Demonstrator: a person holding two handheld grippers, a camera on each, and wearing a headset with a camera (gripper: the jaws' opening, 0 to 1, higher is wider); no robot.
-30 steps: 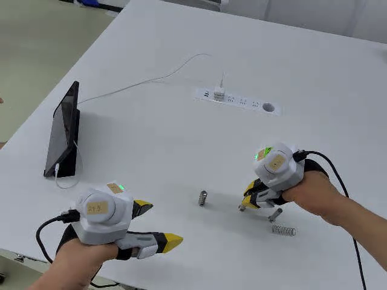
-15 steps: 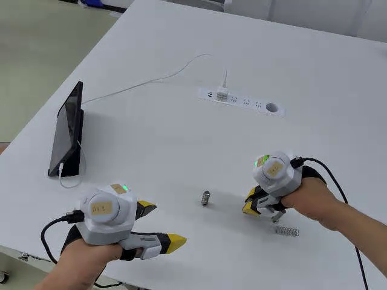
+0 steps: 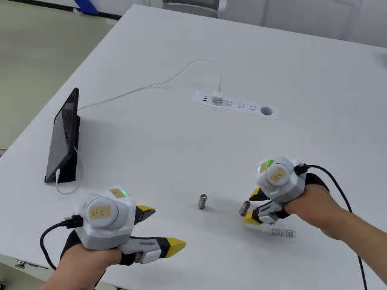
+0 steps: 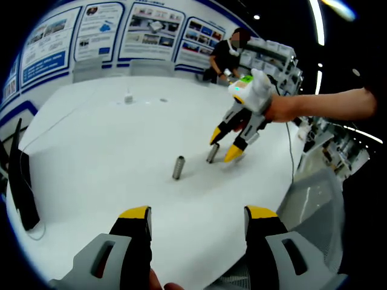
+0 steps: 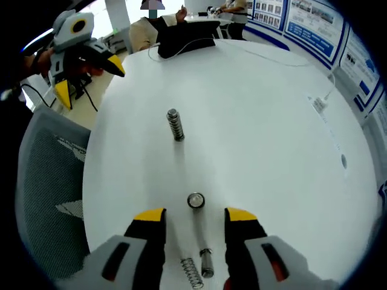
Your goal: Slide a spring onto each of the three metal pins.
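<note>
Head view: the left hand [image 3: 78, 263] holds the left gripper [image 3: 160, 228] low over the near edge of the table [image 3: 151, 151]. Its jaws point to the right, roughly level, and are spread wide with nothing between them. The right hand [image 3: 314, 199] comes in from the lower right with the forearm stretched along the table. It tips the right gripper [image 3: 252, 206] down and to the left, so the yellow tips are close to the surface.

A sprung pin [image 3: 202, 201] stands upright on the table between the two grippers, apart from both. An upright pin [image 3: 244, 208] stands just at the right gripper's tips. A spring [image 3: 283, 232] lies flat on the table just beside the right hand, on its near side.

Right gripper view: the jaws are parted, and the upright pin's round top sits just ahead of the gap, in line with it. Neither pad visibly touches the pin, so the gripper has hold of nothing. A lying pin [image 5: 206, 264] rests on the table under the gripper, between the jaws' bases, with the spring right beside it. The sprung pin is farther ahead, and the left gripper is well beyond it.

Left gripper view: the left gripper's own jaws are wide apart and empty. The sprung pin stands ahead of them, and the right gripper is angled down over the upright pin behind it. Whether that pin carries a spring cannot be told.
</note>
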